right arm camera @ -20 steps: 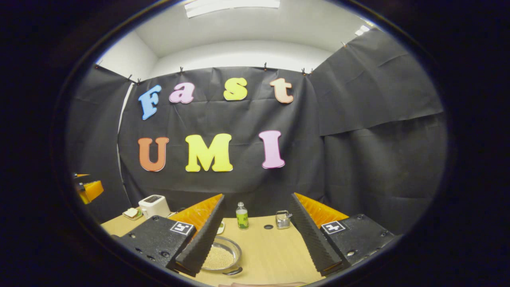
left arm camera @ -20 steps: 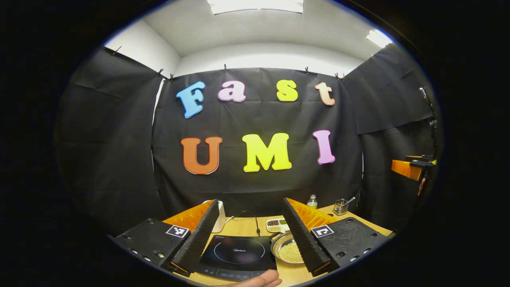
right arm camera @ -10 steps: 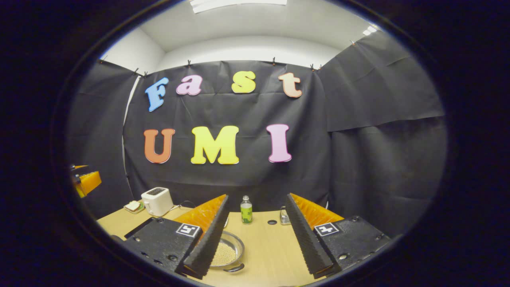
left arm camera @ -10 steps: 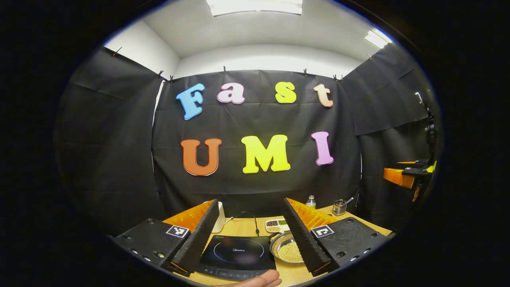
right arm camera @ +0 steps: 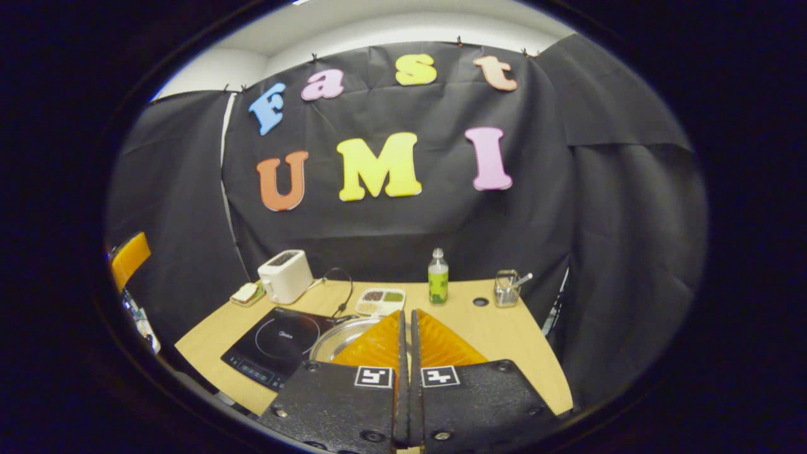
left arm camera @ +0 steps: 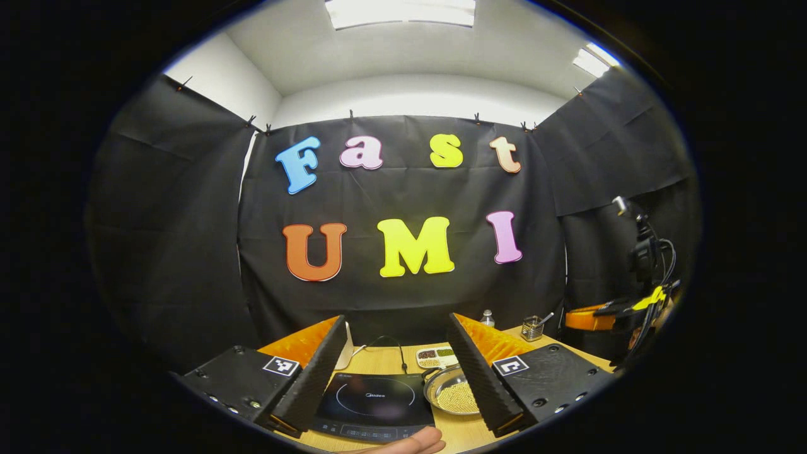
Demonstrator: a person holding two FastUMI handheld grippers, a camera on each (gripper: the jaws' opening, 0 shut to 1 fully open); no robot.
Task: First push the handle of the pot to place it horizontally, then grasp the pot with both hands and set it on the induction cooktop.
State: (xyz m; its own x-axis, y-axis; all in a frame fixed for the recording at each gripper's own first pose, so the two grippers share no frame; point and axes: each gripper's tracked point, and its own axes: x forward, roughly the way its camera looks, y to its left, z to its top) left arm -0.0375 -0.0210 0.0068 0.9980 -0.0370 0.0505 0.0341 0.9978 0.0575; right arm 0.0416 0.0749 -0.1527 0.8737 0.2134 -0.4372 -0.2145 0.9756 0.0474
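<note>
A shallow metal pot (left arm camera: pixel 449 397) holding pale grains sits on the wooden table just right of the black induction cooktop (left arm camera: pixel 372 403). A dark handle (left arm camera: pixel 431 373) shows at the pot's far left rim. My left gripper (left arm camera: pixel 396 319) hangs open above the table's near edge, and its right finger covers the pot's right side. My right gripper (right arm camera: pixel 407 313) is shut with nothing between its fingers, raised over the near right part of the table. The pot's rim (right arm camera: pixel 331 337) peeks out left of its fingers, beside the cooktop (right arm camera: pixel 274 340).
At the back of the table (right arm camera: pixel 504 334) stand a white toaster (right arm camera: pixel 285 284), a divided tray of seasonings (right arm camera: pixel 378 301), a green bottle (right arm camera: pixel 437 284) and a metal cup with a utensil (right arm camera: pixel 507 289). A cord runs behind the cooktop. A hand (left arm camera: pixel 403 444) shows at the bottom edge.
My right gripper has shut its fingers, pulled back and tilted down, so more of the table shows in its view. The left gripper has barely moved and stays open.
</note>
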